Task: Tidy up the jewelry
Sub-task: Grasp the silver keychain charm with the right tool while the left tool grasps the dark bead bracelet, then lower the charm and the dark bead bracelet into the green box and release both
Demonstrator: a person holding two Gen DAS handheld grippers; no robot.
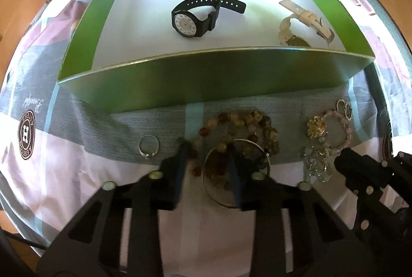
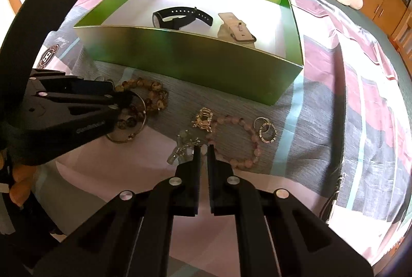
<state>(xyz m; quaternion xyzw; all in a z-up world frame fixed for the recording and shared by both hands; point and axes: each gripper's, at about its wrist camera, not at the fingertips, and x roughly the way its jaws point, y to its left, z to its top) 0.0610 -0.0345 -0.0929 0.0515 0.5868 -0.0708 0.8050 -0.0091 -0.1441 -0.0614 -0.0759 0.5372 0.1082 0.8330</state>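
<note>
While two watches already lie inside the green box (image 1: 206, 76), a black watch (image 1: 198, 17) and a cream-strapped watch (image 1: 303, 24), both well beyond the fingertips of either gripper, most of the jewelry is still out on the bedspread (image 1: 77, 174), so I judge the job barely begun; the left gripper (image 1: 207, 156) is down on the amber bead bracelet (image 1: 247, 127), its fingers set either side of some beads and the rim of a thin silver bangle (image 1: 226, 202), and narrowed around them, though whether the pads truly pinch anything I cannot tell; a silver ring (image 1: 148, 147) lies just to its left. The right gripper (image 2: 204, 148) has its jaws all but together with nothing visibly between them, tips just above the pink bead bracelet (image 2: 242, 145); a gold ornament (image 2: 203, 120) lies just ahead, a clear crystal piece (image 2: 182, 145) just left, rings (image 2: 265, 130) ahead to the right; all these remain to be boxed.
</note>
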